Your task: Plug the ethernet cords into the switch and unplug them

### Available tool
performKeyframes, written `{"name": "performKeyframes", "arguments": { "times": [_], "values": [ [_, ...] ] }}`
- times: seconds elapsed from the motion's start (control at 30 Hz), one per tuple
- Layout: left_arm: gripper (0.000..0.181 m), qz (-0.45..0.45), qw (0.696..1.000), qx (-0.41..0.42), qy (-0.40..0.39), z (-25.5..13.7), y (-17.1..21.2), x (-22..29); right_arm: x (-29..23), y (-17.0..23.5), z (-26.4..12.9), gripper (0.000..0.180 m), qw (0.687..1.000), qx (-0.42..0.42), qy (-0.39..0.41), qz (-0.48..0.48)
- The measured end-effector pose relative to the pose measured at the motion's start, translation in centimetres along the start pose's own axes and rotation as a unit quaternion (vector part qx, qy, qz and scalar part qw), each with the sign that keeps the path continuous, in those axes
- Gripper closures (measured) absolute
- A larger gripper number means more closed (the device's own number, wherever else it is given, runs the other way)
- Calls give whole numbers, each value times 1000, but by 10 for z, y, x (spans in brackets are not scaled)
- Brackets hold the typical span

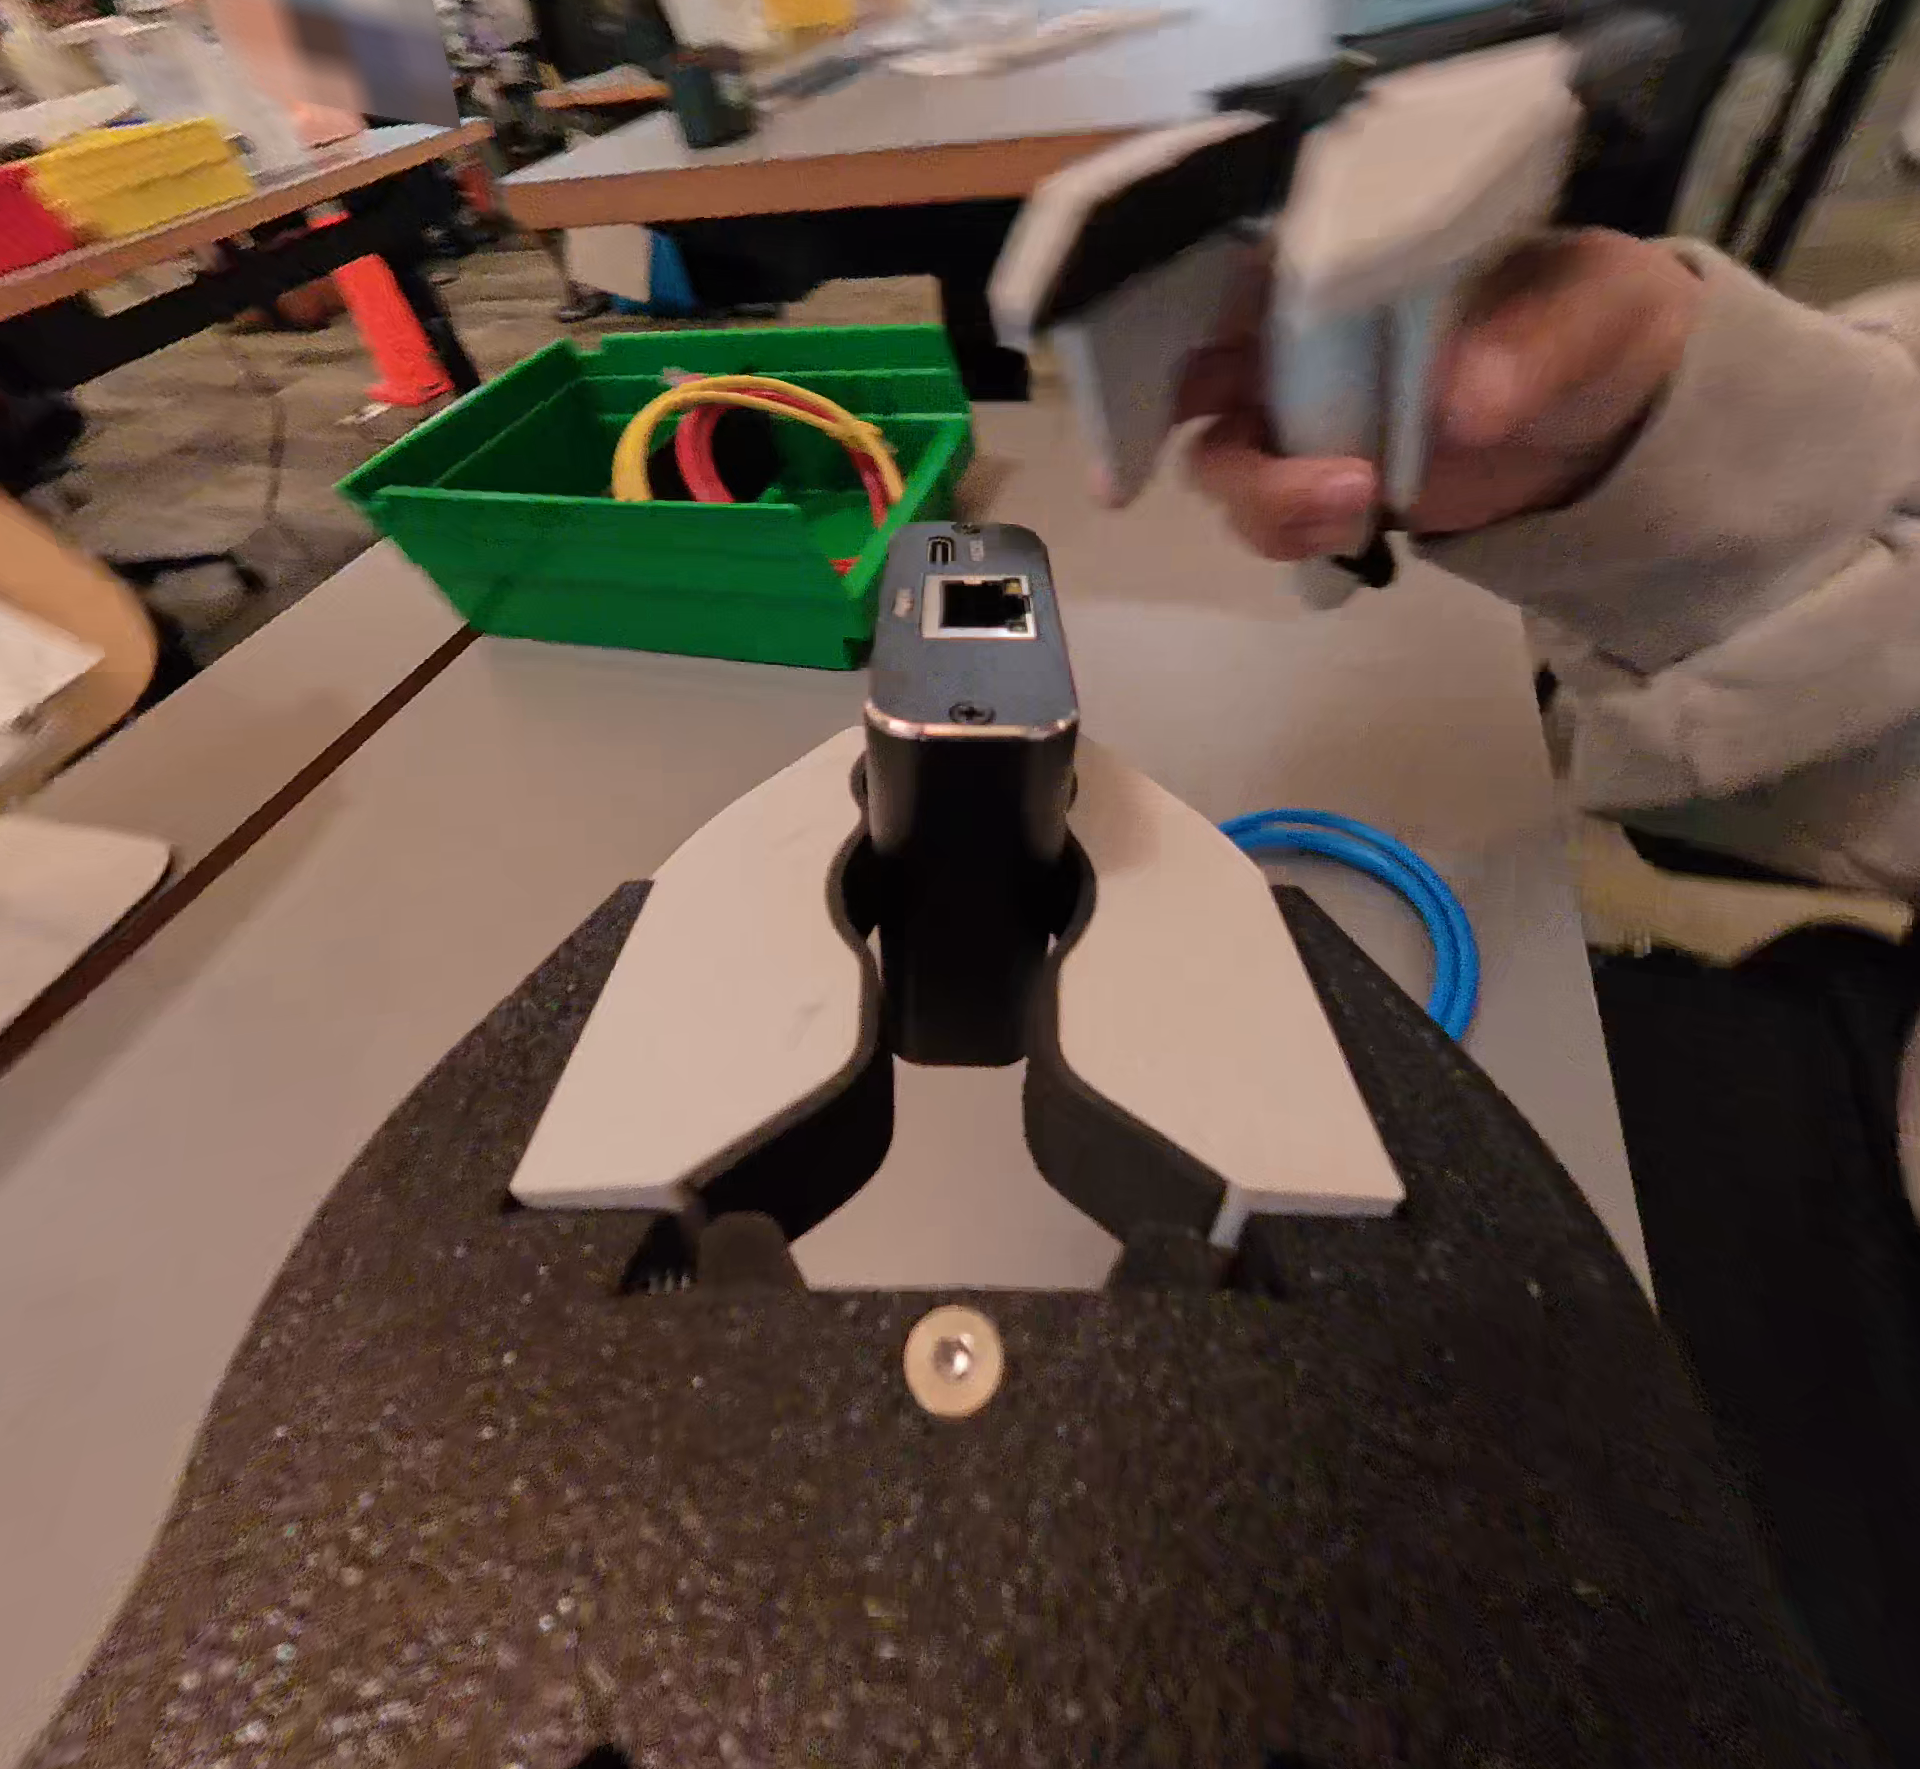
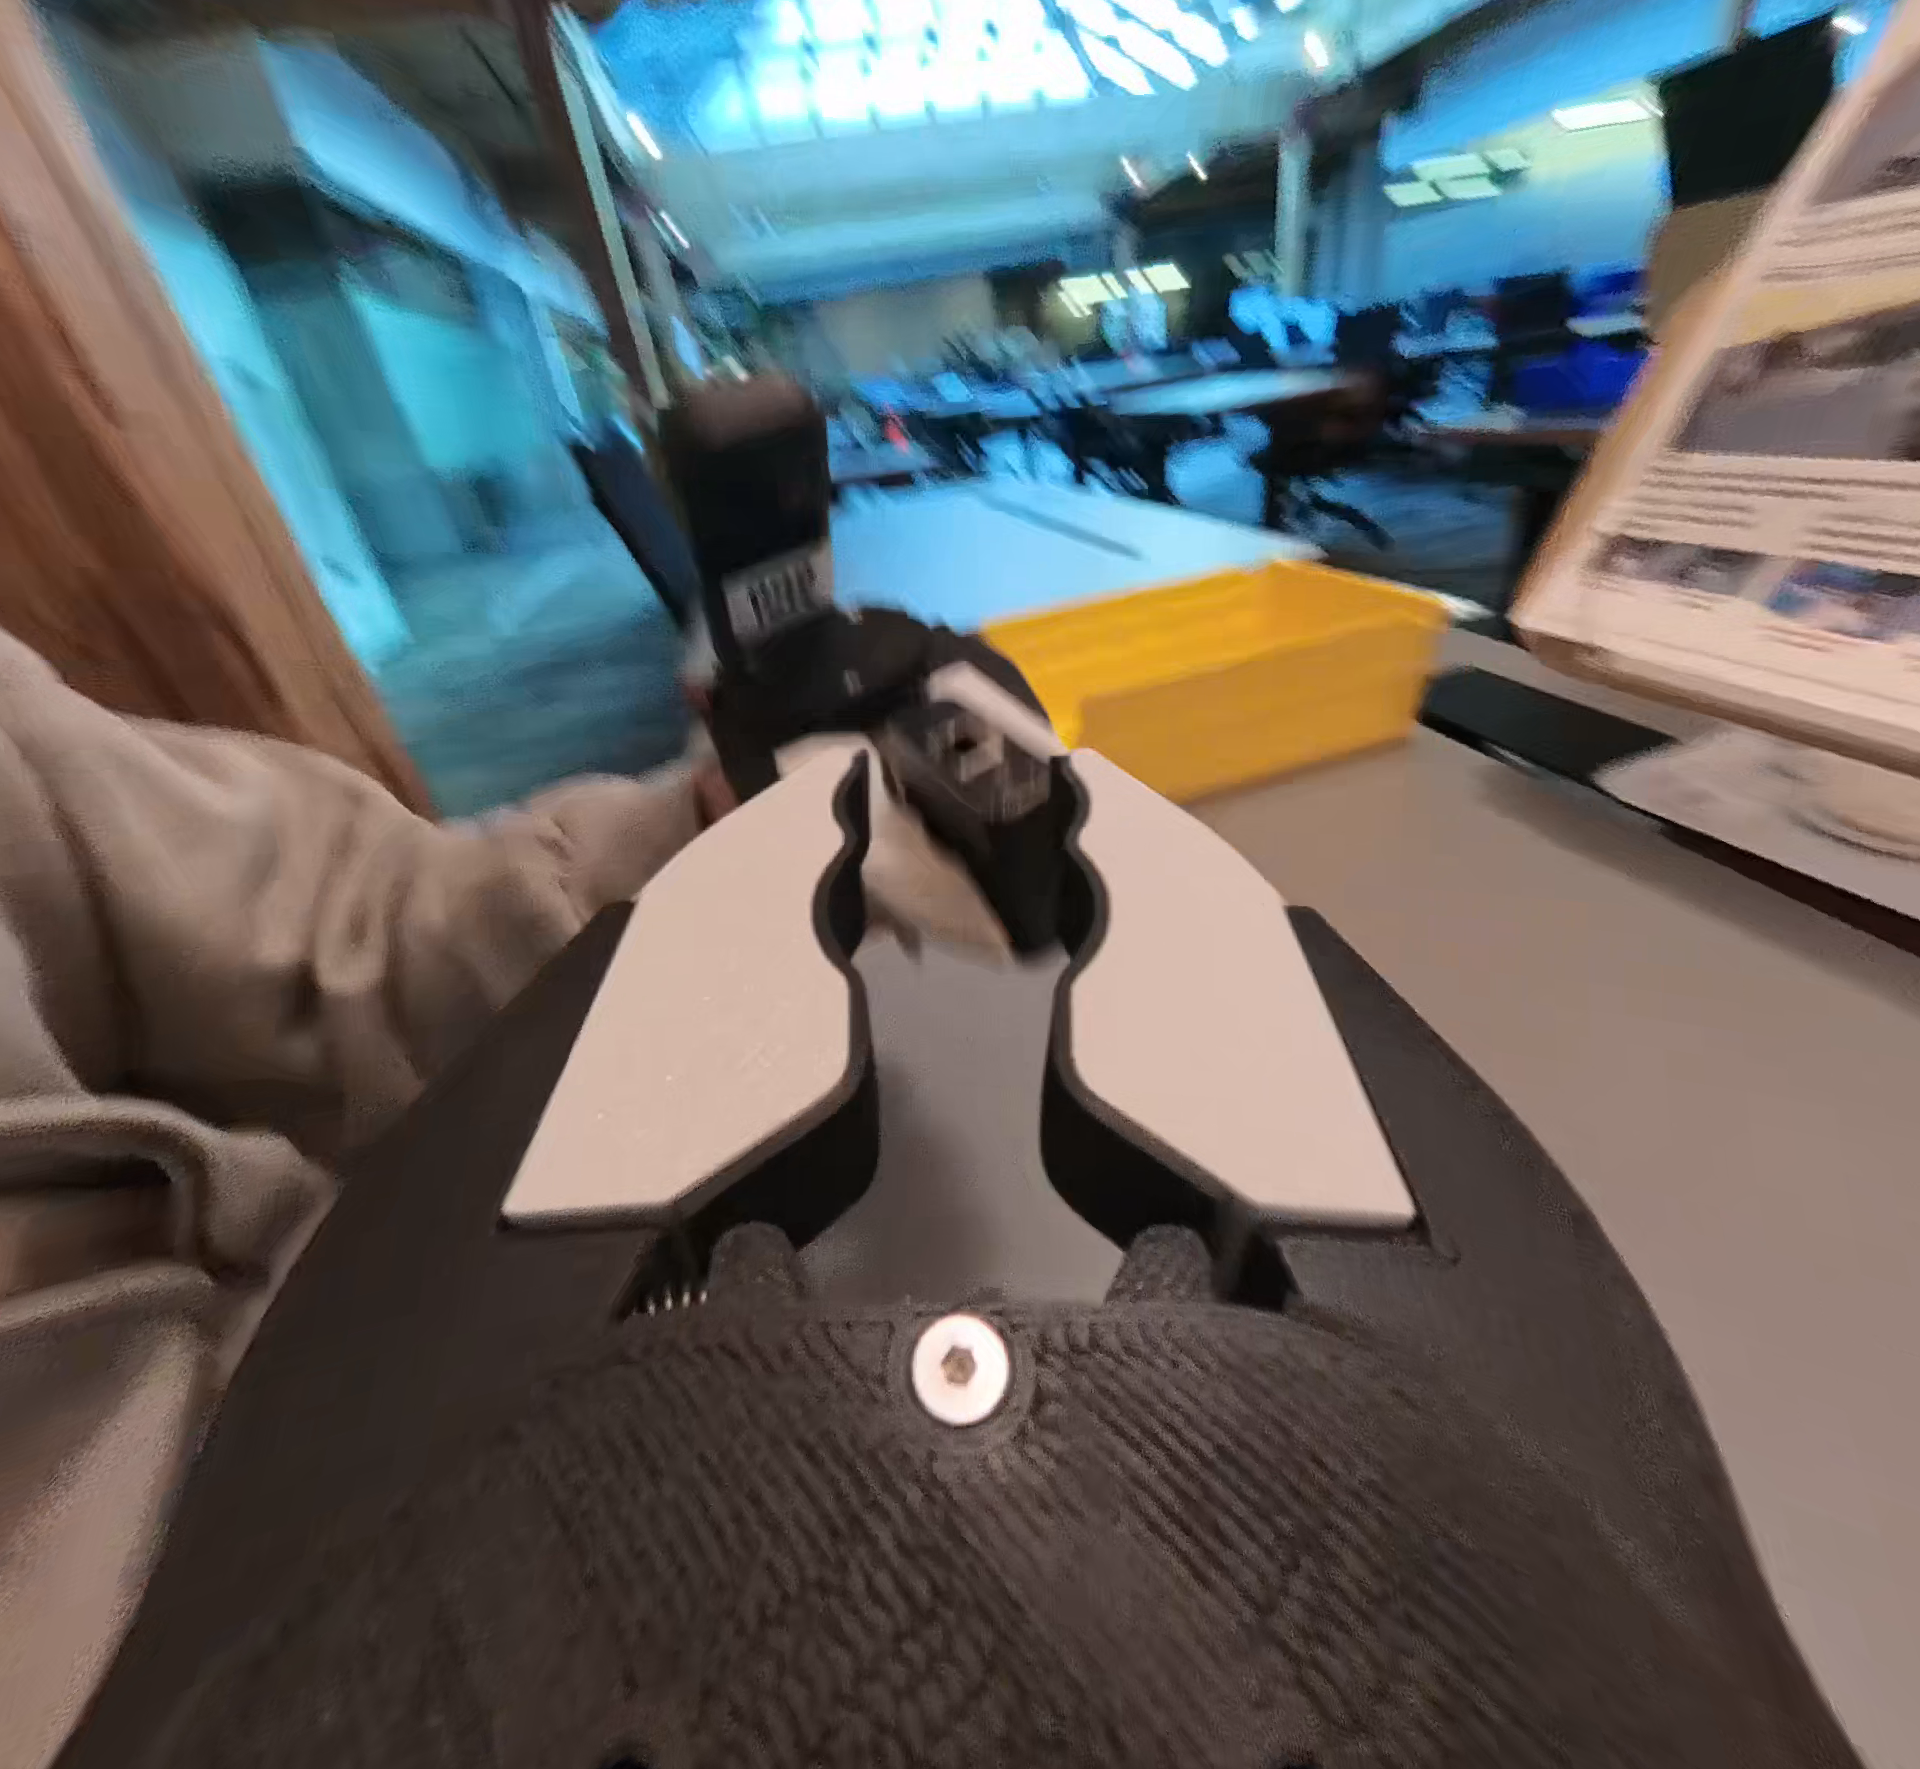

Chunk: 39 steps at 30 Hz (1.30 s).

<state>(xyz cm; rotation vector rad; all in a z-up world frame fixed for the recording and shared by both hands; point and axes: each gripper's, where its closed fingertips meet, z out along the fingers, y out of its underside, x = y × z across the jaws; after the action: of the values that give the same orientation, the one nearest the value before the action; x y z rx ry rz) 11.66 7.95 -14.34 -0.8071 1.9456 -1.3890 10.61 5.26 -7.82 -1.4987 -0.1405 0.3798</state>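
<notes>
My left gripper (image 1: pixel 971 763) is shut on a small black switch (image 1: pixel 971 680) and holds it upright above the grey table (image 1: pixel 520 888). The switch's empty ethernet port (image 1: pixel 977 605) faces up toward the camera. A coiled blue ethernet cord (image 1: pixel 1444 909) lies on the table to the right of it. Yellow (image 1: pixel 644 441) and red (image 1: pixel 696 462) cords sit in a green bin (image 1: pixel 623 556) behind. My right gripper (image 2: pixel 966 774) is open and empty. It points at the switch (image 2: pixel 987 815) held in the left gripper (image 2: pixel 966 711). It shows blurred at upper right in the left wrist view (image 1: pixel 1070 369).
A yellow bin (image 2: pixel 1226 680) stands on the table beyond the grippers, and a poster board (image 2: pixel 1766 431) leans at the right. The person's beige sleeves (image 1: pixel 1714 556) reach in from the side. Other tables, bins and an orange cone (image 1: pixel 390 327) are in the background.
</notes>
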Motion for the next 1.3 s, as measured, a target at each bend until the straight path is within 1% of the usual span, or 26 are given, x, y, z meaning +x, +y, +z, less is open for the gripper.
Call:
{"name": "performKeyframes", "arguments": {
  "times": [0.07, 0.1, 0.17, 0.2, 0.23, 0.27, 0.3, 0.33, 0.4, 0.5, 0.57, 0.63, 0.7, 0.77, 0.83, 0.9, 0.97, 1.0, 1.03, 1.1, 1.13, 1.2, 1.27, 1.3],
  "values": [
    [155, -54, 997, 36, -33, -14, 0, -17, -1, 29, -16, 130, 992, -101, 56, -57],
    [155, -71, 996, 49, -38, -20, 0, -22, -7, 50, -22, 125, 984, -148, 68, -72],
    [155, -74, 996, 46, -32, -26, 7, -22, -30, 109, -30, 121, 963, -255, 51, -66],
    [155, -65, 997, 36, -28, -26, 13, -19, -39, 144, -38, 120, 943, -324, 47, -59],
    [155, -52, 998, 22, -21, -24, 19, -15, -44, 175, -50, 120, 916, -394, 49, -60],
    [155, -40, 999, 7, -15, -21, 25, -10, -46, 197, -58, 118, 894, -439, 57, -68],
    [155, -30, 999, -4, -10, -18, 30, -6, -48, 210, -61, 117, 881, -462, 62, -75],
    [155, -24, 1000, -10, -6, -15, 33, -3, -49, 217, -61, 122, 875, -473, 66, -78],
    [155, -23, 1000, -12, 4, -9, 36, 3, -46, 223, -60, 137, 865, -489, 76, -78],
    [155, -34, 999, -1, 10, -6, 36, 6, -49, 236, -58, 165, 851, -519, 43, -66],
    [155, -43, 999, 9, 8, -8, 35, 5, -47, 235, -55, 166, 853, -518, 36, -57],
    [155, -52, 999, 13, -1, -13, 37, 2, -37, 232, -58, 168, 843, -531, 43, -69],
    [155, -63, 998, 16, -15, -19, 40, -3, -14, 213, -62, 168, 846, -520, 72, -87],
    [156, -78, 996, 27, -22, -27, 42, -5, 24, 173, -74, 167, 853, -493, 128, -111],
    [156, -95, 994, 37, -28, -35, 43, -6, 71, 117, -91, 167, 863, -441, 202, -144],
    [156, -109, 993, 44, -31, -41, 45, -7, 118, 70, -120, 167, 857, -414, 265, -154],
    [156, -120, 991, 47, -30, -43, 46, -7, 174, 35, -149, 167, 842, -386, 338, -167],
    [156, -123, 991, 48, -30, -43, 46, -7, 198, 29, -159, 167, 840, -381, 350, -165],
    [156, -126, 990, 49, -31, -43, 46, -7, 216, 33, -167, 167, 839, -391, 345, -158],
    [156, -123, 991, 48, -26, -41, 46, -5, 249, 46, -179, 167, 819, -418, 351, -175],
    [155, -121, 991, 45, -24, -40, 47, -4, 259, 54, -181, 167, 817, -423, 348, -183],
    [155, -117, 992, 38, -20, -37, 50, -2, 279, 67, -184, 167, 806, -422, 369, -189],
    [155, -122, 992, 32, -15, -34, 53, -2, 286, 89, -185, 167, 800, -451, 353, -177],
    [156, -125, 992, 30, -11, -32, 54, -2, 287, 97, -184, 159, 801, -459, 345, -168]
  ]
}}
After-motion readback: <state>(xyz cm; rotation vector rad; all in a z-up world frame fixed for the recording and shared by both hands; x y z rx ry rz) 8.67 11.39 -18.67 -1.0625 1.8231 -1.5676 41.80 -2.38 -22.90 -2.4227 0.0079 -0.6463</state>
